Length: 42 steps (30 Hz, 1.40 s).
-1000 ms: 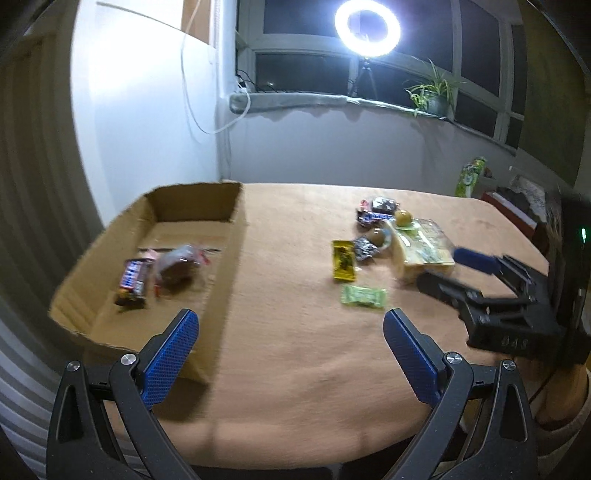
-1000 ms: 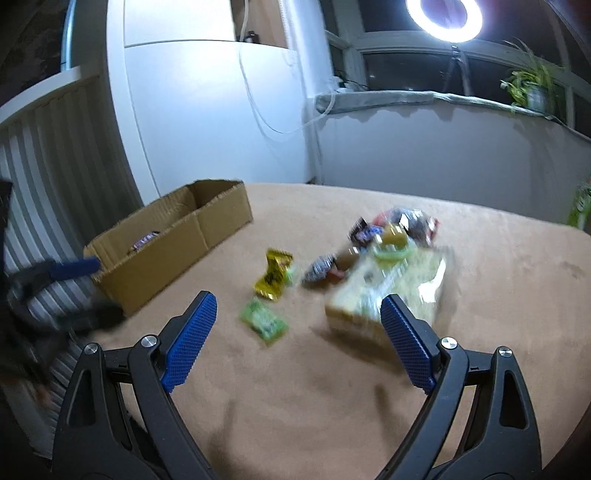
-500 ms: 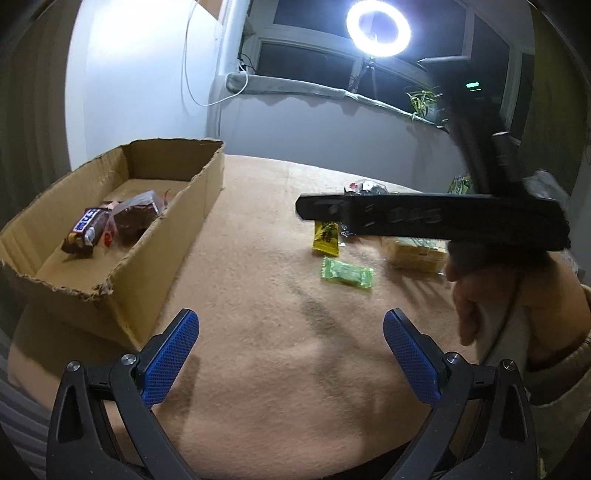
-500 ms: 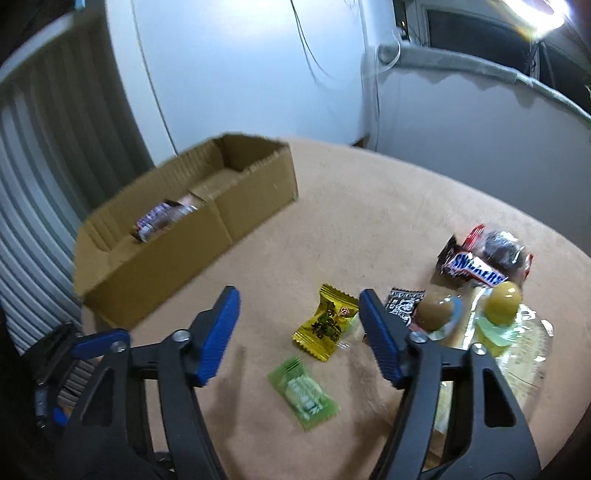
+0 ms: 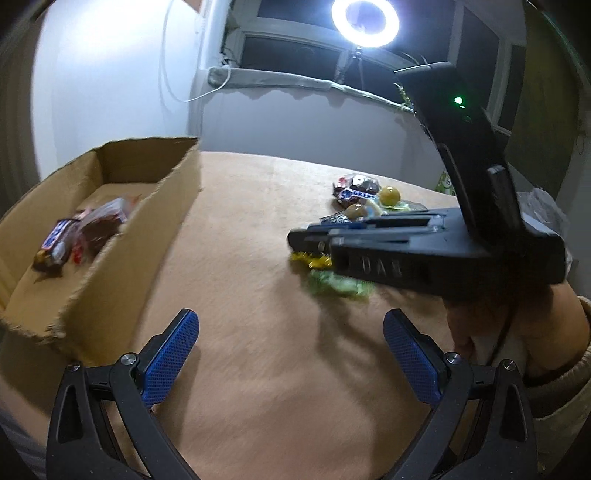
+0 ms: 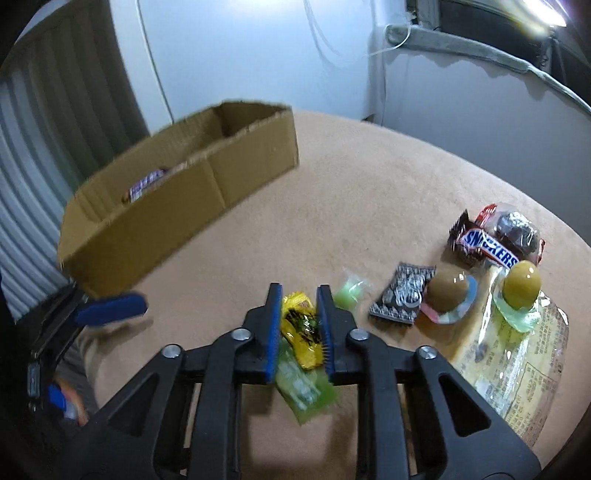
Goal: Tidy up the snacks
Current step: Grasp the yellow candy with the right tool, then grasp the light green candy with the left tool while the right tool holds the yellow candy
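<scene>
My right gripper (image 6: 299, 291) straddles a yellow candy packet (image 6: 301, 328) on the tan table; its jaws are closing and both blue pads touch the packet's sides. Under its fingers lies a green candy packet (image 6: 306, 387). From the left wrist, the right gripper (image 5: 299, 240) hangs just over the yellow packet (image 5: 314, 260) and the green one (image 5: 336, 286). My left gripper (image 5: 291, 343) is open and empty above bare table beside the cardboard box (image 5: 122, 266). The box holds a Snickers bar (image 5: 55, 243) and a clear-wrapped brown cake (image 5: 99, 229).
To the right lie a black patterned packet (image 6: 402, 295), two jelly cups (image 6: 448, 291), a Snickers bar (image 6: 487, 249), a wrapped dark cake (image 6: 517, 229) and a clear biscuit bag (image 6: 517, 362). The box (image 6: 177, 221) stands far left. A ring light (image 5: 364, 16) glares from the window.
The right gripper swung left across the snacks, dropped over the yellow packet and narrowed its jaws around it. The left gripper sank a little toward the table beside the box.
</scene>
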### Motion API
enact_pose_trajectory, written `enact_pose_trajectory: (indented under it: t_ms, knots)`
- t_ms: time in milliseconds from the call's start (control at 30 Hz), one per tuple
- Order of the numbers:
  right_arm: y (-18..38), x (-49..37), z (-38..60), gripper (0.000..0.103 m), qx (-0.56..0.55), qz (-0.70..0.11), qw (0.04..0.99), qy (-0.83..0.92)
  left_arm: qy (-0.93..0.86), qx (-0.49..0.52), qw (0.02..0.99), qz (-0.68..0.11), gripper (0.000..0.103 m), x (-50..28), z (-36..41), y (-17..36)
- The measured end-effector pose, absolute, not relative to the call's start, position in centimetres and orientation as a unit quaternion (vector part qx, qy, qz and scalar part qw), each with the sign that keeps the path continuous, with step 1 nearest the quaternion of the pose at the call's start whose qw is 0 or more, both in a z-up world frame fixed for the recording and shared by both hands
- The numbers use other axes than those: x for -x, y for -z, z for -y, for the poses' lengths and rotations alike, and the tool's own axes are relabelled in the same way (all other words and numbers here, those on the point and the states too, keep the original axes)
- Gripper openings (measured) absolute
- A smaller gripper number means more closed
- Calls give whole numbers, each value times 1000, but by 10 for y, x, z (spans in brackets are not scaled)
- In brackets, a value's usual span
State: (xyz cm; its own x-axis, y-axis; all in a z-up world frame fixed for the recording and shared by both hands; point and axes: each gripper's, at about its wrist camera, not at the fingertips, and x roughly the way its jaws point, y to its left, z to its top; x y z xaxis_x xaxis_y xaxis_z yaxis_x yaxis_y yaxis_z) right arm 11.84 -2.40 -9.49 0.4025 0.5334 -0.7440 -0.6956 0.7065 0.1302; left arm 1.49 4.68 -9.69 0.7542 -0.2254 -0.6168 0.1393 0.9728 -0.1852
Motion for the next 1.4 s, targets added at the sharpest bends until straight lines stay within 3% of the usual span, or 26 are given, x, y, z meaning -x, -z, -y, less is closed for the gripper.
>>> enact_pose_trajectory:
  t_ms: [333,633,667,800,900,1000,1167,1300,1400]
  knots:
    - [92,-128,34,30,163,-415,801,-400,149,70,924,-346,94,-34,-26,99]
    - [86,-154,69,30,118,-444,756,-465,170,55,919,-352,93,-44,-5,101]
    - [85,-151,69,32,130,-442,757,-464,167,53,918,-357,92,-47,-4,102]
    - [87,-135,64,54,195,-424,741,-483,157,41,912,-376,75,-57,1,106]
    - [90,-135,58,54,211,-424,737,-481,156,25,912,-379,75,-60,5,107]
    - [89,-134,51,52,227,-425,737,-473,152,19,911,-382,65,-63,6,107]
    - [88,-131,46,25,234,-427,731,-479,149,10,912,-381,51,-62,3,107]
    - [88,-134,51,23,224,-431,744,-459,156,13,912,-379,35,-61,-1,106]
    - [86,-137,57,23,200,-426,759,-450,157,15,912,-379,29,-60,-5,106]
